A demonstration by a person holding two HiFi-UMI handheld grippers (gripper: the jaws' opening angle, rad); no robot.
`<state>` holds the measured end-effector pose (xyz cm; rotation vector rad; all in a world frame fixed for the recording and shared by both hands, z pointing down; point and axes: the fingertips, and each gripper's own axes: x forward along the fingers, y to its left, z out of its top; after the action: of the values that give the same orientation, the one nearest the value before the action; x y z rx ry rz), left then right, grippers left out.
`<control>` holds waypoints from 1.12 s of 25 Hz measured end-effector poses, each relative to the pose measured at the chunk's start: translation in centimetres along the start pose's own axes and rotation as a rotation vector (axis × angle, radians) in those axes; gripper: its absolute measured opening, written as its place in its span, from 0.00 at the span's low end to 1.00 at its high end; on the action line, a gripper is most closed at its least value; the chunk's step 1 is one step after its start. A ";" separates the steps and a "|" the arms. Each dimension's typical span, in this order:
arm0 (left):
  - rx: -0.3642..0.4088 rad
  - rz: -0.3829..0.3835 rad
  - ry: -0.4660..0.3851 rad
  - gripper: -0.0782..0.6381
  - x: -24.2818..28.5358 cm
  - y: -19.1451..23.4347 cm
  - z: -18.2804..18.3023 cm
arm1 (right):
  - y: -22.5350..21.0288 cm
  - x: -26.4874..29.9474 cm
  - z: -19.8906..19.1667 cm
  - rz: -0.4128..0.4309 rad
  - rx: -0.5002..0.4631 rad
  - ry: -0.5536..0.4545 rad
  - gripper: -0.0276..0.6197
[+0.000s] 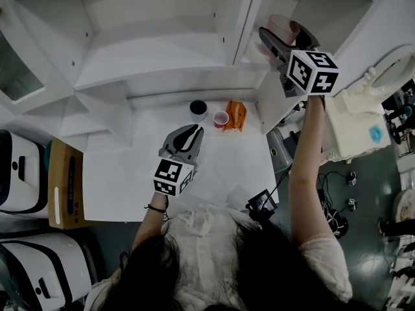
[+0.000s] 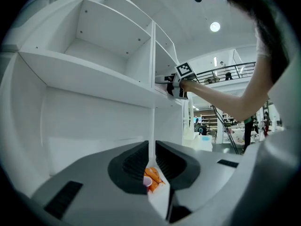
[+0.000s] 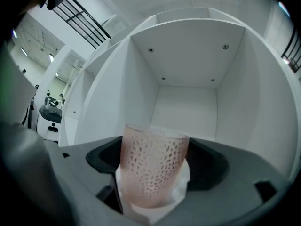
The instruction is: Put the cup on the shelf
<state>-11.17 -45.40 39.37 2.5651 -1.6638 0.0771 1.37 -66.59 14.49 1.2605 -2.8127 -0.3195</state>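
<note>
A pink speckled cup (image 3: 153,166) stands upright on the floor of a white shelf compartment (image 3: 188,107). My right gripper (image 3: 155,160) is around it, jaws spread wide, with a sliver of white board showing on each side of the cup. In the head view the cup (image 1: 283,28) sits in the upper right compartment with the right gripper (image 1: 285,39) raised to it. The left gripper (image 1: 188,135) hovers low over the white table, shut and empty. In its own view, the left gripper (image 2: 151,157) has its pads almost together.
On the table (image 1: 130,180) under the shelf unit (image 1: 162,57) stand a dark cup (image 1: 198,109), a small pink cup (image 1: 221,117) and an orange packet (image 1: 236,115). A cardboard box (image 1: 65,183) sits at the table's left edge. A white appliance (image 1: 353,125) stands at the right.
</note>
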 end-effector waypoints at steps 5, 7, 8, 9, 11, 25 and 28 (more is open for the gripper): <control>-0.003 0.010 0.004 0.19 -0.2 0.2 -0.3 | 0.0 -0.7 -1.1 -0.041 -0.053 0.032 0.62; -0.003 0.015 0.008 0.19 -0.3 0.4 -0.5 | 0.1 -1.0 -1.5 -0.047 -0.072 0.042 0.62; -0.003 0.019 0.010 0.19 -0.3 0.5 -0.6 | 0.1 -1.2 -1.6 -0.048 -0.078 0.047 0.62; -0.004 0.021 0.010 0.19 -0.3 0.6 -0.7 | 0.2 -1.3 -1.7 -0.049 -0.082 0.051 0.62; -0.007 0.023 0.007 0.19 -0.4 0.7 -0.7 | 0.2 -1.5 -2.0 -0.050 -0.088 0.061 0.62; -0.013 0.058 -0.005 0.19 -1.2 1.9 -0.7 | -0.2 -2.6 -4.8 -0.121 -0.135 0.218 0.62; -0.015 0.063 -0.007 0.19 -1.3 2.2 -0.8 | -0.4 -3.3 -5.2 -0.131 -0.128 0.216 0.62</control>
<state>-13.72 -44.99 40.10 2.5050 -1.7410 0.0598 4.49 -65.32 19.59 1.3637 -2.4962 -0.3394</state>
